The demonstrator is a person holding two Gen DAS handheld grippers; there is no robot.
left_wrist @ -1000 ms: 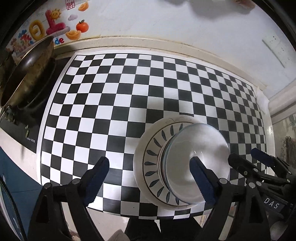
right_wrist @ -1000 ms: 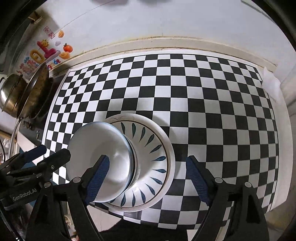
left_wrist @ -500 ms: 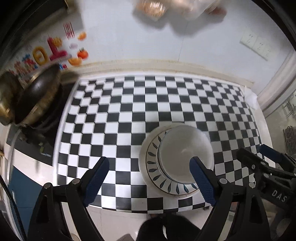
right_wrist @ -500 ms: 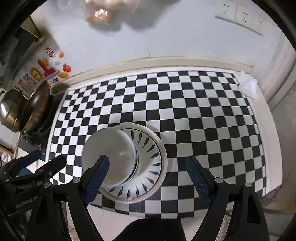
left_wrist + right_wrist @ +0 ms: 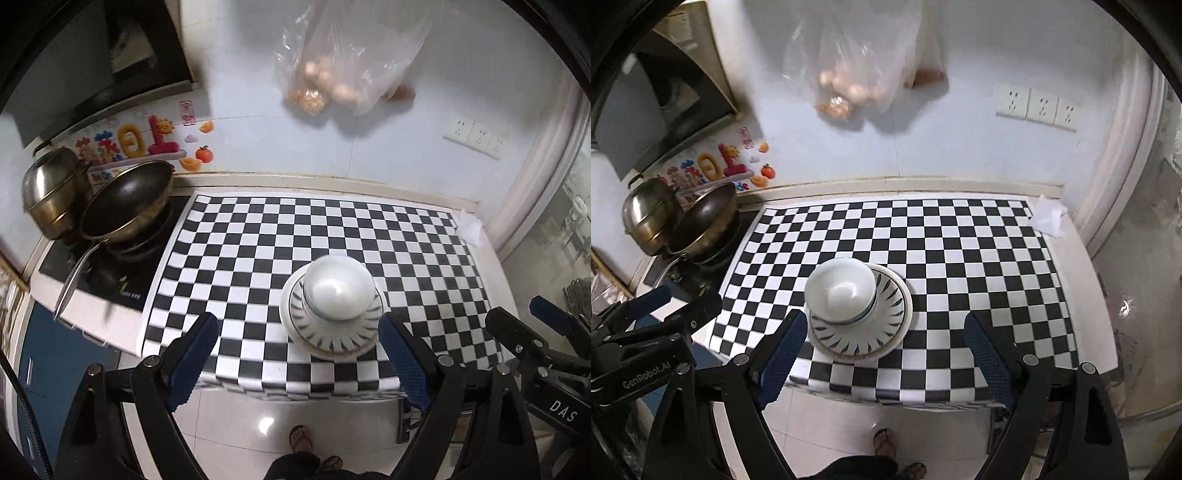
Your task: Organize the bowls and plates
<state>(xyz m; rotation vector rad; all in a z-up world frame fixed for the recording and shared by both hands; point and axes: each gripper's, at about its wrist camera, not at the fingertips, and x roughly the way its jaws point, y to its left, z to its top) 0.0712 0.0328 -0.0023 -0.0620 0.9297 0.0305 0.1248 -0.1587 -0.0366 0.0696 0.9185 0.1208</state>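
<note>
A white bowl [image 5: 340, 288] [image 5: 842, 288] sits on a white plate with a blue leaf border [image 5: 332, 341] [image 5: 886, 328], near the front edge of the checkered tabletop [image 5: 258, 240]. My left gripper [image 5: 297, 347] hangs high above and in front of them, open, with nothing between its fingers. Beside it my right gripper [image 5: 884, 341] is held just as high; its jaws are opening and they are empty too. Each gripper shows at the edge of the other's view: the right gripper [image 5: 532, 321] and the left gripper [image 5: 676, 304].
A dark wok [image 5: 125, 199] and a steel pot [image 5: 51, 192] stand on the cooktop at the left. A plastic bag of eggs [image 5: 332, 85] hangs on the wall. A white cloth [image 5: 1047, 216] lies at the back right corner. Below the table edge are floor tiles and a person's sandalled feet [image 5: 301, 437].
Both grippers have risen and drawn back from the table, so the bowl and plate look smaller and the wall, bag and floor have come into view. The dishes have stayed in place.
</note>
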